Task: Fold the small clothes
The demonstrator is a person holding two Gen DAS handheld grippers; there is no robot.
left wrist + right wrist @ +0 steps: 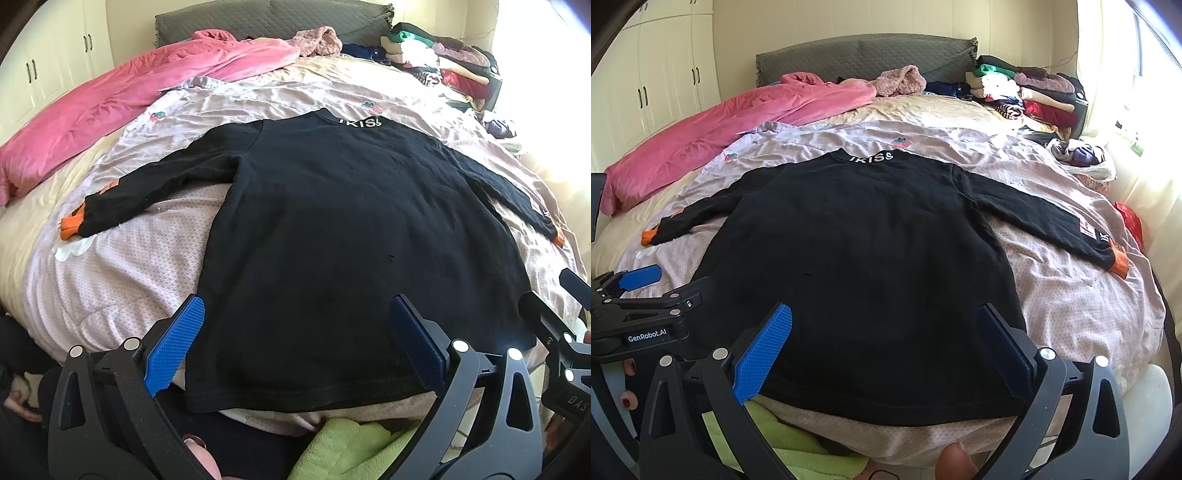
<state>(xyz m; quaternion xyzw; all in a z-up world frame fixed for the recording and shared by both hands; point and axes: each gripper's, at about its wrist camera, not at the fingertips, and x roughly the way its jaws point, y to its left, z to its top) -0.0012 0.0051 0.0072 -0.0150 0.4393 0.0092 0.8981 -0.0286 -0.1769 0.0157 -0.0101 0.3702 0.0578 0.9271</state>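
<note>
Daylight enters from the window (1137, 74) on the right side of the room and overexposes that edge in both views. The curtain area washes out to white glare. The black sweater (332, 240) renders as a near-uniform dark mass with little surface detail. Shadows on the bedspread (1071, 295) are soft. Fisheye distortion bows the bed and wardrobe (657, 85) lines; dark vignetting fills the frame corners. Focus is acceptable centrally, softer outward.
</note>
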